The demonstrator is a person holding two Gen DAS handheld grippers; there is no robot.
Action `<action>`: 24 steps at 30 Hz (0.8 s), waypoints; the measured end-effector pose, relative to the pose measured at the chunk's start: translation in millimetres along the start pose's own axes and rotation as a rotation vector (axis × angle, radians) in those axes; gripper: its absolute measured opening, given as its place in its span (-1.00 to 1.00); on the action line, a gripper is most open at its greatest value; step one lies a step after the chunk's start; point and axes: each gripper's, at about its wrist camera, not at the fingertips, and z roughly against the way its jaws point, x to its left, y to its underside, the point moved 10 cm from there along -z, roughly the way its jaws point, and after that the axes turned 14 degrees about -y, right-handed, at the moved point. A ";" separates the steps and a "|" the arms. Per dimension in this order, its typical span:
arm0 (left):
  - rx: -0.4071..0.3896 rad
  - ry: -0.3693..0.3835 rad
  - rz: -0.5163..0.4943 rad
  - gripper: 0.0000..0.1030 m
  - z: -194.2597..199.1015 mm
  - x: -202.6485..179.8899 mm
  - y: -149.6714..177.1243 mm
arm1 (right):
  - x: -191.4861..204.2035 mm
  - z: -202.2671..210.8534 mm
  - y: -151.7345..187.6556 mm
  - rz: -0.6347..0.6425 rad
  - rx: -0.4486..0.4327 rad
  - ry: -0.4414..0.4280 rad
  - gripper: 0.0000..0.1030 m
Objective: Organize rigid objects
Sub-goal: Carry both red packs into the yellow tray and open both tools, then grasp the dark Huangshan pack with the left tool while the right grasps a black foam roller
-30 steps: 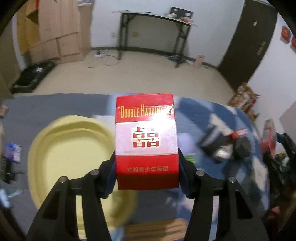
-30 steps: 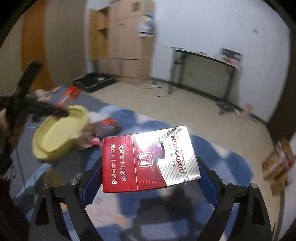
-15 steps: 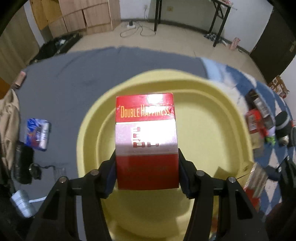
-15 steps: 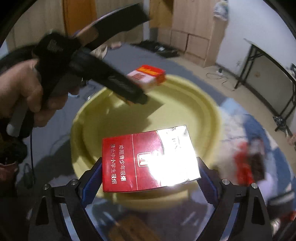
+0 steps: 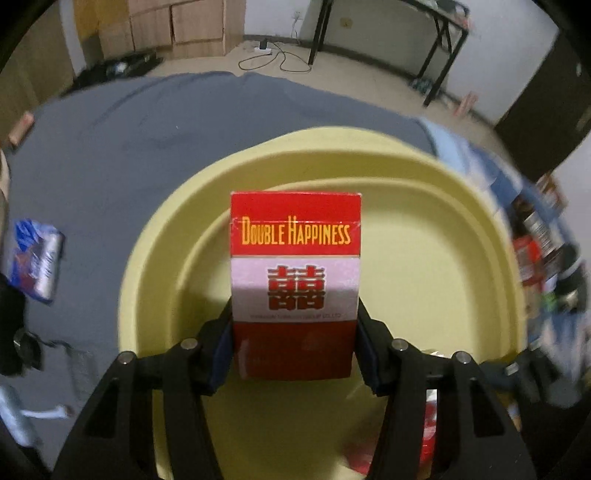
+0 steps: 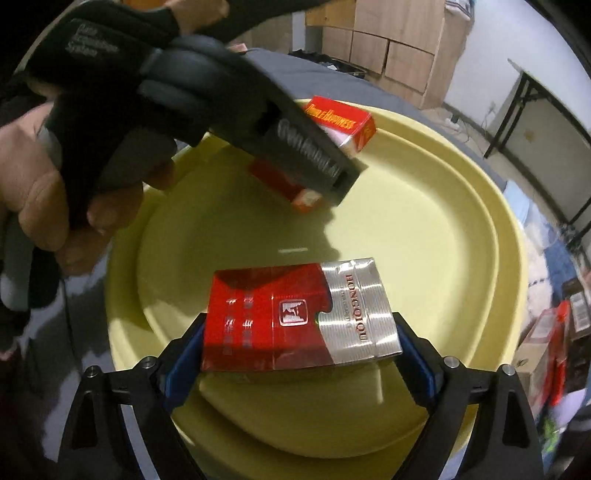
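Yellow plastic basin sits on a grey cloth, nearer the cloth's right edge, where a blue patterned cover begins. Can't tell what lies under the cloth.

Left tongs: blue pads against both long sides of a red-and-white Double Happiness pack, gripped at its lower half, lid end pointing away from the cam. Jaws have just been opening a bit, but the pack is between them w/ the pads touching its sides. In the right wrist view that pack hangs tilted over the far half of the basin, off the bottom, and a bare hand grips the black handle.

Right tongs: spread wide, pads on the two short ends of a red-and-silver Hongqiqu pack, which is held crosswise w/ its face up, silver end to the right. These jaws have also just been opening slightly; the pack is between them, pads meeting both ends. It hangs over the near half of the basin; can't tell if it touches the bottom.

Basin bottom is bare apart from shadows.

Near the cloth's left edge lies a blue-and-silver packet. Along the right edge, beside the basin, is a blurred heap of red and dark packs. Beyond the far edge: cardboard boxes and a black-legged table by the wall.
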 end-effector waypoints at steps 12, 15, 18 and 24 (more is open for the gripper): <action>-0.120 -0.069 -0.203 1.00 109.5 -90.1 -24.0 | -74.0 158.9 56.3 -0.222 -0.218 0.060 0.99; -0.123 -0.032 -0.269 1.00 123.7 -153.9 -21.1 | -142.8 218.5 102.2 -0.342 -0.252 0.205 0.99; -0.103 -0.027 -0.328 1.00 117.9 -204.5 -14.3 | -203.5 273.8 156.9 -0.448 -0.279 0.365 0.99; -0.042 -0.151 -0.404 1.00 71.9 -259.9 -2.0 | -259.5 301.0 243.1 -0.651 -0.332 0.399 0.99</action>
